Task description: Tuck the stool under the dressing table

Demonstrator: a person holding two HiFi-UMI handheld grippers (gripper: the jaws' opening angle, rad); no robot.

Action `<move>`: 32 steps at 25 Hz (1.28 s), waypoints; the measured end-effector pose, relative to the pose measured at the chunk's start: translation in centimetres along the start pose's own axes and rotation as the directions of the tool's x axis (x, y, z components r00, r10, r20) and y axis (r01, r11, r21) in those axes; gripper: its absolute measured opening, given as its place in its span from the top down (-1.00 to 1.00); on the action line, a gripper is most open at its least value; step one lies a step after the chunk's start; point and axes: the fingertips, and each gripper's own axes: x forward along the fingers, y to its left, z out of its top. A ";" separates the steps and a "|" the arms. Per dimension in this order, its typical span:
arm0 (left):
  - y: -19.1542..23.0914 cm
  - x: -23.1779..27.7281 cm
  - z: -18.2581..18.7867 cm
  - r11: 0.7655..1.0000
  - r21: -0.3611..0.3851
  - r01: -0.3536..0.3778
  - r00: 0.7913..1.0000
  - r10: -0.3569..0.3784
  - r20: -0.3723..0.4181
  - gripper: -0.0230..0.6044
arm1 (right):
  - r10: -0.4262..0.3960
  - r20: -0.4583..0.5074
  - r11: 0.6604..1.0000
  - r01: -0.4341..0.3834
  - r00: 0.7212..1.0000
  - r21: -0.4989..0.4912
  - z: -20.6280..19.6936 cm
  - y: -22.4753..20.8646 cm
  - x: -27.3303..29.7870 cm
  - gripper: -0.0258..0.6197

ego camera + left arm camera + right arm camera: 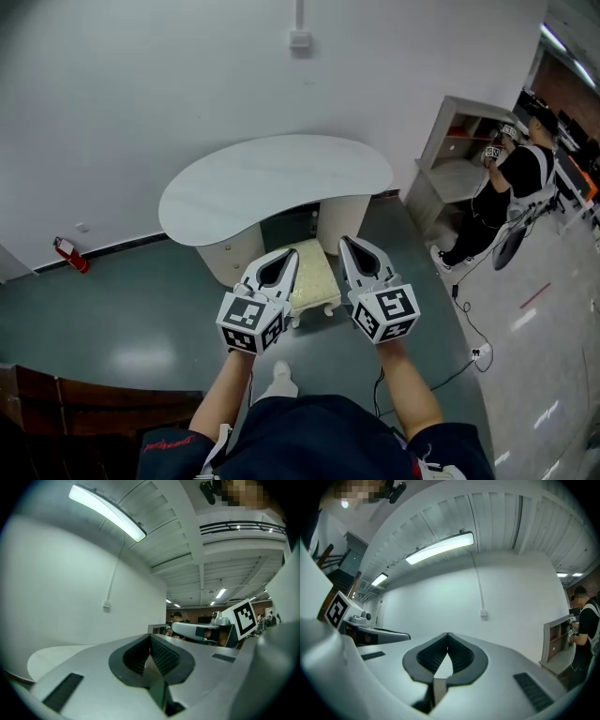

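Observation:
A white kidney-shaped dressing table [272, 178] stands against the wall on two rounded pedestals. A cream cushioned stool [313, 277] sits on the floor at its front edge, partly under the top. My left gripper [292, 253] is shut and empty, held level above the stool's left side. My right gripper [344, 241] is also shut and empty, level above the stool's right side. In the left gripper view the closed jaws [151, 637] point over the tabletop [56, 656] toward the wall. The right gripper view shows its closed tips [447, 634] before the same wall.
A red fire extinguisher [71, 253] lies by the wall at left. A person [506, 192] stands at a shelf unit [459, 150] to the right. A cable with a socket [478, 352] runs across the floor at right. A dark wooden piece [56, 403] fills the lower left.

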 end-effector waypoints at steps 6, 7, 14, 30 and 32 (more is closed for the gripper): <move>5.5 3.5 -0.2 1.000 -0.021 0.021 0.999 -0.021 -0.024 0.88 | -0.019 -0.028 1.000 0.020 0.999 0.012 -1.2 -1.1 6.3 0.88; 6.5 4.1 -0.1 0.999 -0.022 0.025 0.999 -0.025 -0.026 0.88 | -0.024 -0.031 1.000 0.025 0.999 0.014 -1.3 -1.4 7.4 0.88; 12.9 7.0 0.1 0.999 -0.032 0.042 0.998 -0.044 -0.037 0.88 | -0.056 -0.046 0.998 0.057 0.997 0.020 -2.0 -2.4 13.8 0.88; 16.8 9.9 -3.8 0.992 -0.079 0.103 0.989 -0.110 -0.095 0.88 | -0.117 -0.119 0.993 0.118 0.986 0.007 -5.7 -4.1 17.7 0.88; 16.7 10.6 -4.5 0.990 -0.089 0.105 0.988 -0.114 -0.105 0.88 | -0.118 -0.128 0.993 0.120 0.985 0.010 -6.2 -4.6 17.8 0.88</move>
